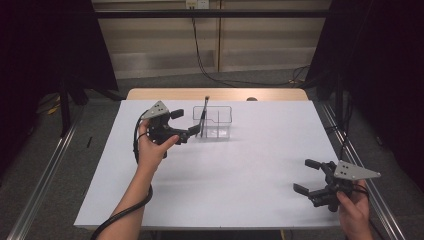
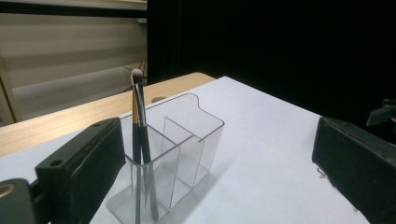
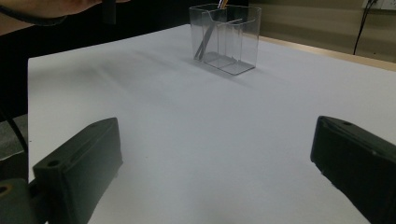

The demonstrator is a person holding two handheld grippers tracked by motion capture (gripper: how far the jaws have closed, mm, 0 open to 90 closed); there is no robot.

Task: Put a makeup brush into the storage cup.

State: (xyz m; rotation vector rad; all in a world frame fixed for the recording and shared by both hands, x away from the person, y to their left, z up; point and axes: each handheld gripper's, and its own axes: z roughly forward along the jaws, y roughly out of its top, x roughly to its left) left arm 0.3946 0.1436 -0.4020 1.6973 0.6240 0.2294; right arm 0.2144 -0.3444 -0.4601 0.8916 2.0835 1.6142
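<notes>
White sheet [image 1: 215,175] covers the table, bare in front. Nearest the person, the right gripper [image 1: 314,176] waits at the near right edge, jaws spread wide with nothing between them, well apart from the work.

Farther in, the left gripper [image 1: 184,123] sits just beside the clear organiser [image 1: 213,122], jaws wide and holding nothing; the left gripper view shows the organiser's left end between them, no pad touching it.

Judged progress: placement looks done — the brush [image 2: 139,140] stands in the organiser's end compartment, apparently released. What seems left is clearing the left gripper away.

Brush condition: dark handle, gold ferrule, pale tip upward, leaning slightly, its upper part rising above the rim. Other compartments appear empty.
</notes>
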